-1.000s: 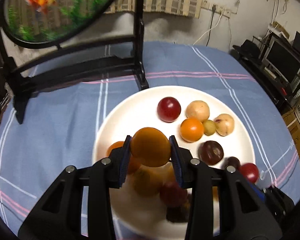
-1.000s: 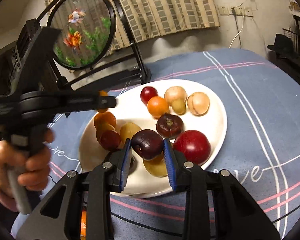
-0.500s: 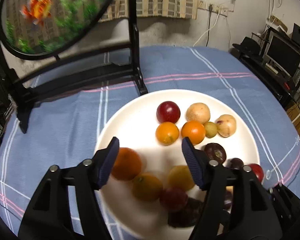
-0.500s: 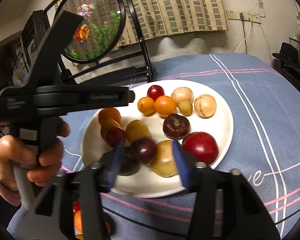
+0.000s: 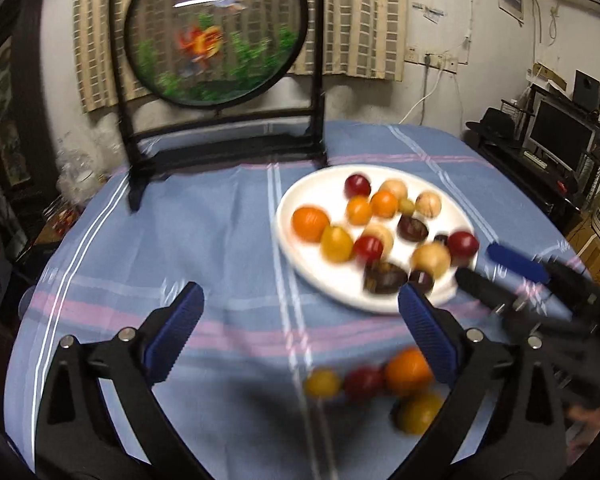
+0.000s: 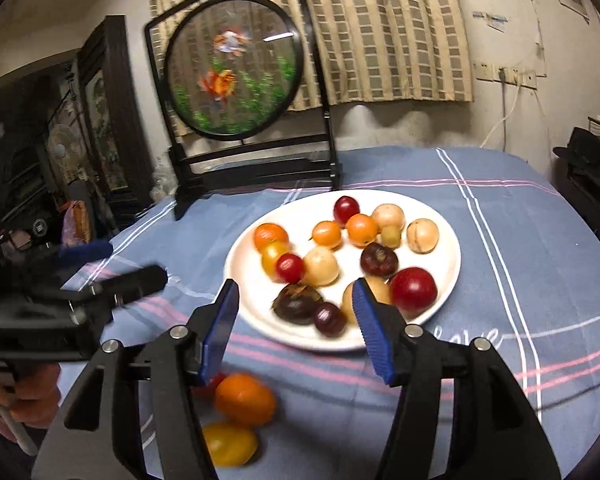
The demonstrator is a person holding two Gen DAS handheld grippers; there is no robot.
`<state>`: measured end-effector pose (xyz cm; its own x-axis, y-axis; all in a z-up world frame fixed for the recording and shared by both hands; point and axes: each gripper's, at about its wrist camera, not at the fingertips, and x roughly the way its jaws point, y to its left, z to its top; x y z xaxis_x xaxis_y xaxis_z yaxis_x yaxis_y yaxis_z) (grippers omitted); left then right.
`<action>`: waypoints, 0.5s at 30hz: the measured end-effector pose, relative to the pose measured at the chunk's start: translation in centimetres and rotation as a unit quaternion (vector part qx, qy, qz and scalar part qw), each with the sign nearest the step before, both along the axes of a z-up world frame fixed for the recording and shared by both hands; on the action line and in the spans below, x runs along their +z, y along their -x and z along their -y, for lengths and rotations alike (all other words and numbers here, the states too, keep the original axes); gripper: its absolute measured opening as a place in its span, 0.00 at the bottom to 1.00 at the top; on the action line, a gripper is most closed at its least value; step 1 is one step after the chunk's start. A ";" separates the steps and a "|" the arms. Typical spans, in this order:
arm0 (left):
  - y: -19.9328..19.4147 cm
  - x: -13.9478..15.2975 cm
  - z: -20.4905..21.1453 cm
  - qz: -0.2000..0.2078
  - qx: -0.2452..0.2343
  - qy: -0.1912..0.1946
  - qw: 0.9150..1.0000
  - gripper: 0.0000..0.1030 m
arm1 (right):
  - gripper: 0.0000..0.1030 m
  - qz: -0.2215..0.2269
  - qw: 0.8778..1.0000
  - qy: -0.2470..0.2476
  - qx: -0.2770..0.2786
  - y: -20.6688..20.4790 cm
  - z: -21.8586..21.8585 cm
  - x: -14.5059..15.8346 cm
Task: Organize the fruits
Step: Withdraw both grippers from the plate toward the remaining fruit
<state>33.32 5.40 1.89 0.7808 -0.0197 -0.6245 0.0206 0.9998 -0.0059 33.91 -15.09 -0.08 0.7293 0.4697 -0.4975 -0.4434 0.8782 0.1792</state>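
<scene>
A white plate holds several fruits: oranges, red, dark purple and tan ones. Loose fruits lie on the cloth near me: an orange, a yellow one, a red one and a small yellow one. My left gripper is open and empty, above the cloth left of the plate. My right gripper is open and empty, at the plate's near edge over a small dark fruit. It shows in the left wrist view.
A black stand with a round goldfish panel stands at the back of the table. The blue striped cloth covers the round table. A desk with a monitor is at the right. The left gripper shows at the left.
Both grippers let go of their fruits, an orange and a dark one, onto the plate, opened wide and pulled back toward me. The left one swung left of the plate.
</scene>
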 end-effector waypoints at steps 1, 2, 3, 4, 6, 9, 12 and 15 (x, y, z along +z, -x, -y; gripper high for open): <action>0.8 -0.5 -0.3 0.003 0.002 0.001 1.000 0.97 | 0.59 0.001 1.000 0.001 0.003 0.8 0.1 -0.1; 1.6 -1.3 -0.7 0.008 0.008 0.002 1.000 0.97 | 0.59 0.000 1.000 0.004 0.005 1.2 -0.1 -0.3; 2.2 -2.0 -0.9 0.011 0.016 0.002 1.000 0.97 | 0.59 -0.004 1.000 0.008 0.008 1.8 -0.2 -0.5; 2.4 -2.6 -1.2 0.010 0.023 0.001 1.000 0.97 | 0.59 -0.013 1.000 0.012 0.014 2.3 -0.3 -0.8; 2.5 -3.6 -1.5 -0.008 0.042 -0.015 0.999 0.97 | 0.59 -0.025 0.999 0.018 0.019 3.2 -0.3 -1.2; 2.5 -3.7 -1.6 0.002 0.075 -0.058 0.996 0.97 | 0.59 -0.046 0.998 0.031 0.023 4.4 -0.5 -2.0; 2.4 -3.6 -2.1 -0.009 0.081 -0.041 0.996 0.97 | 0.59 -0.067 0.996 0.053 0.036 5.1 -1.4 -2.8; 2.3 -3.7 -2.6 -0.029 0.063 0.008 0.998 0.97 | 0.59 -0.069 0.994 0.075 0.047 5.7 -2.3 -3.4</action>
<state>31.05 8.05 -1.80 0.7397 0.0659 -0.6697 -0.1068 0.9941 -0.0202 28.18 -12.79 -3.43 0.6058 0.4455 -0.6592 -0.5050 0.8555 0.1141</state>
